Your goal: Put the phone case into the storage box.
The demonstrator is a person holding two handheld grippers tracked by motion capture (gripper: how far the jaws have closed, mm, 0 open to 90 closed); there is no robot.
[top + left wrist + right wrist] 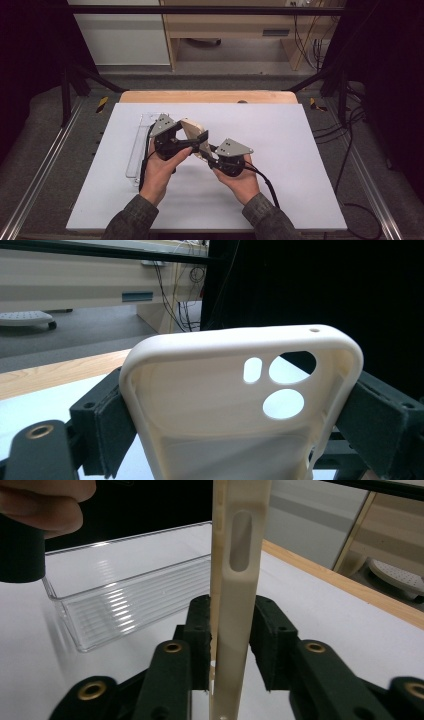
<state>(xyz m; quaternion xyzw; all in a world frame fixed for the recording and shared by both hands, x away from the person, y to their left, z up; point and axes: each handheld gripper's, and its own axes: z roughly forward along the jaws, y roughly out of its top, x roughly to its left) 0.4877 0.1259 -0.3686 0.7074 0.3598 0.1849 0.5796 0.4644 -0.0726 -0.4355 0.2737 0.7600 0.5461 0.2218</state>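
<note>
A cream phone case (192, 131) is held upright above the white table mat (280, 150), between the two hands. My left gripper (196, 143) is shut on it across its width; in the left gripper view both pads (107, 435) press the sides of the case (215, 405), whose hollow inside and camera cut-outs face the camera. My right gripper (209, 153) comes from the right and straddles the case's thin edge (235, 605). Its jaws (231, 640) stand close on either side of that edge, with a sliver of gap at the left pad.
A clear plastic tray (136, 150) lies on the mat to the left, behind the left hand; the same tray (125, 595) has nothing in it. Black frame bars stand at the back and sides. Cables trail toward the near right.
</note>
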